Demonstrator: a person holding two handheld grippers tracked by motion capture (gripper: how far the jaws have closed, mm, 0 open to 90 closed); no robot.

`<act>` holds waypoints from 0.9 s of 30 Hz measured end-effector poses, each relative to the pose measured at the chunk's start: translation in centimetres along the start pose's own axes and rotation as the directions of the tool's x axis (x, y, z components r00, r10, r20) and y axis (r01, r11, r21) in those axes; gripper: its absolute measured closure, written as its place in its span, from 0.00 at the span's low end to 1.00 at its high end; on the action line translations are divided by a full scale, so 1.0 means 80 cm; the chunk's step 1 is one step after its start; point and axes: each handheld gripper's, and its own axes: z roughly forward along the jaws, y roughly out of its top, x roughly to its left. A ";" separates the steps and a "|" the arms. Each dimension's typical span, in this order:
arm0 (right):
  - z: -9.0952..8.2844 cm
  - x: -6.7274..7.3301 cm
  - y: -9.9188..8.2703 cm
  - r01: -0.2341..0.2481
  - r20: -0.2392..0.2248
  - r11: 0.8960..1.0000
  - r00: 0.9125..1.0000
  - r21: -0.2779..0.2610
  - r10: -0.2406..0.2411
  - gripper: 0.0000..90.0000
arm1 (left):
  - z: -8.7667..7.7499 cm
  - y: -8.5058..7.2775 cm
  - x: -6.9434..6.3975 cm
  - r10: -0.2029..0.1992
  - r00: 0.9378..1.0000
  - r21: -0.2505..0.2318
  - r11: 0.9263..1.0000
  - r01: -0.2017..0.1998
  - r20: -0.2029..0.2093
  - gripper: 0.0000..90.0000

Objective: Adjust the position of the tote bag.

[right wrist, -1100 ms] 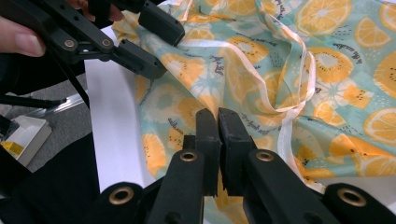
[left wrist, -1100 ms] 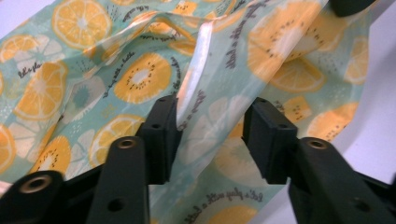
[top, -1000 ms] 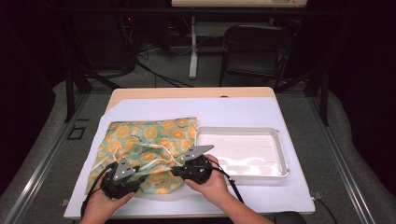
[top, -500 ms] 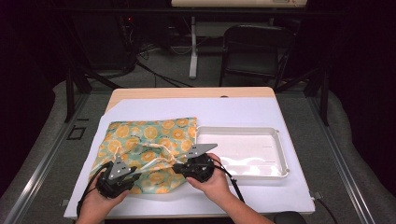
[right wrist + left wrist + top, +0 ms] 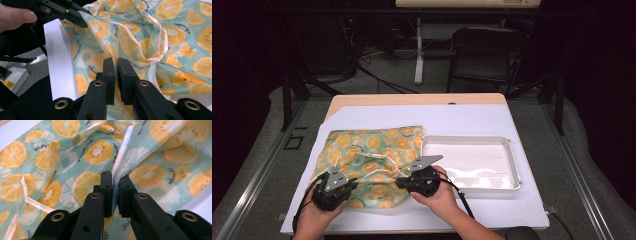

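Note:
A cloth drawstring bag [image 5: 372, 145] printed with orange and kiwi slices lies flat on the white mat. My left gripper [image 5: 356, 184] is at its near left edge. Its jaws [image 5: 115, 176] have just been closing and now pinch a raised fold of the bag [image 5: 97, 151] between the pads. My right gripper [image 5: 399, 182] is at the bag's near right edge. Its jaws [image 5: 116, 62] have just been opening a little, with cloth [image 5: 100, 27] still in the narrow gap. A pale ribbon drawstring [image 5: 156, 37] loops over the cloth. The left gripper [image 5: 82, 21] shows at the top left of the right gripper view.
A white tray [image 5: 511, 150] stands on the mat [image 5: 462, 117] just right of the bag. The wooden table edge [image 5: 412, 99] runs along the back. A black chair [image 5: 487, 50] and cables are on the floor beyond. A hand [image 5: 15, 16] holds the left gripper.
The left gripper's jaws have closed on a fold of the bag's near edge. Both hands have stayed almost where they were.

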 end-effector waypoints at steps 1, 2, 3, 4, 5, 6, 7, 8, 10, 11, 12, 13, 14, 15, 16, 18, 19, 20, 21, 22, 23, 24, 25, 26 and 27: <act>0.000 0.000 0.000 0.002 -0.002 1.000 1.000 0.003 -0.002 0.93 | -0.001 0.000 0.000 -0.006 1.000 -0.007 1.000 0.006 -0.004 0.96; 0.000 0.000 0.000 0.005 -0.004 1.000 1.000 0.008 -0.005 0.93 | -0.001 0.000 0.001 -0.012 1.000 -0.014 1.000 0.012 -0.008 0.97; 0.000 0.001 0.000 0.004 -0.005 1.000 1.000 0.007 -0.004 0.93 | -0.002 0.000 0.001 -0.015 1.000 -0.020 1.000 0.015 -0.015 0.97; 0.001 0.001 0.000 0.005 -0.005 1.000 1.000 0.007 -0.005 0.92 | -0.002 0.000 0.001 -0.015 1.000 -0.020 1.000 0.015 -0.015 0.97; 0.001 0.002 -0.001 0.005 -0.006 1.000 1.000 0.007 -0.005 0.92 | -0.004 0.001 0.001 -0.018 0.999 -0.025 1.000 0.017 -0.029 0.98; 0.002 0.002 -0.001 0.006 -0.009 1.000 1.000 0.009 -0.006 0.91 | -0.004 0.002 0.001 -0.024 0.999 -0.031 0.999 0.023 -0.035 0.98; 0.002 0.002 -0.001 0.006 -0.011 1.000 1.000 0.010 -0.006 0.91 | -0.006 0.002 0.001 -0.021 0.999 -0.034 0.999 0.019 -0.041 0.98; 0.002 0.003 -0.001 0.005 -0.011 1.000 1.000 0.011 -0.005 0.90 | -0.006 0.003 0.001 -0.025 0.999 -0.043 0.999 0.023 -0.046 0.99; 0.003 0.003 -0.002 0.010 -0.010 1.000 1.000 0.015 -0.010 0.89 | -0.007 0.005 0.001 -0.037 0.998 -0.058 0.998 0.034 -0.053 0.99; 0.003 0.004 -0.002 0.010 -0.011 1.000 1.000 0.017 -0.010 0.89 | -0.008 0.007 0.001 -0.037 0.998 -0.065 0.997 0.033 -0.058 0.99; 0.002 0.004 -0.002 0.011 -0.012 1.000 1.000 0.016 -0.010 0.88 | -0.007 0.009 0.002 -0.041 0.997 -0.072 0.997 0.036 -0.062 0.99; 0.002 0.005 -0.002 0.010 -0.012 1.000 1.000 0.015 -0.010 0.87 | -0.007 0.011 0.002 -0.044 0.997 -0.076 0.996 0.038 -0.066 0.99; 0.002 0.005 -0.003 0.007 -0.012 1.000 1.000 0.011 -0.006 0.86 | -0.007 0.013 0.003 -0.044 0.997 -0.079 0.996 0.038 -0.068 0.99; 0.001 0.006 -0.003 0.006 -0.011 1.000 1.000 0.010 -0.006 0.86 | -0.007 0.015 0.003 -0.042 0.997 -0.083 0.996 0.036 -0.072 0.99; 0.001 0.006 -0.003 0.007 -0.010 1.000 1.000 0.010 -0.007 0.85 | -0.007 0.018 0.002 -0.044 0.996 -0.088 0.995 0.037 -0.075 0.99; 0.000 0.007 -0.004 0.010 -0.006 1.000 1.000 0.010 -0.010 0.83 | -0.008 0.022 0.002 -0.044 0.996 -0.100 0.994 0.036 -0.080 0.99; -0.001 0.007 -0.004 0.009 -0.004 1.000 1.000 0.008 -0.009 0.83 | -0.009 0.024 0.003 -0.043 0.996 -0.100 0.994 0.035 -0.082 0.99; -0.001 0.007 -0.005 0.005 -0.001 1.000 1.000 0.002 -0.005 0.82 | -0.010 0.027 0.004 -0.047 0.995 -0.114 0.993 0.036 -0.089 0.99; -0.001 0.007 -0.005 0.005 -0.001 1.000 1.000 0.002 -0.005 0.82 | -0.010 0.027 0.004 -0.047 0.995 -0.114 0.993 0.036 -0.089 0.99; -0.003 0.008 -0.006 0.006 0.008 1.000 1.000 -0.001 -0.006 0.79 | -0.011 0.031 0.005 -0.052 0.995 -0.124 0.991 0.041 -0.090 0.99; -0.004 0.007 -0.006 0.005 0.010 1.000 1.000 -0.002 -0.005 0.78 | -0.012 0.033 0.006 -0.055 0.994 -0.132 0.990 0.043 -0.089 0.99; -0.005 0.007 -0.006 0.006 0.014 1.000 1.000 -0.006 -0.006 0.77 | -0.012 0.036 0.007 -0.055 0.994 -0.137 0.990 0.042 -0.091 0.99; -0.005 0.007 -0.006 0.006 0.014 1.000 1.000 -0.006 -0.006 0.77 | -0.012 0.036 0.007 -0.055 0.994 -0.137 0.990 0.042 -0.091 0.99; -0.009 0.007 -0.006 0.007 0.024 1.000 1.000 -0.016 -0.007 0.76 | -0.013 0.043 0.009 -0.052 0.994 -0.145 0.989 0.038 -0.092 0.99; -0.011 0.006 -0.006 0.007 0.025 1.000 1.000 -0.017 -0.007 0.75 | -0.013 0.046 0.009 -0.055 0.994 -0.154 0.987 0.040 -0.093 0.99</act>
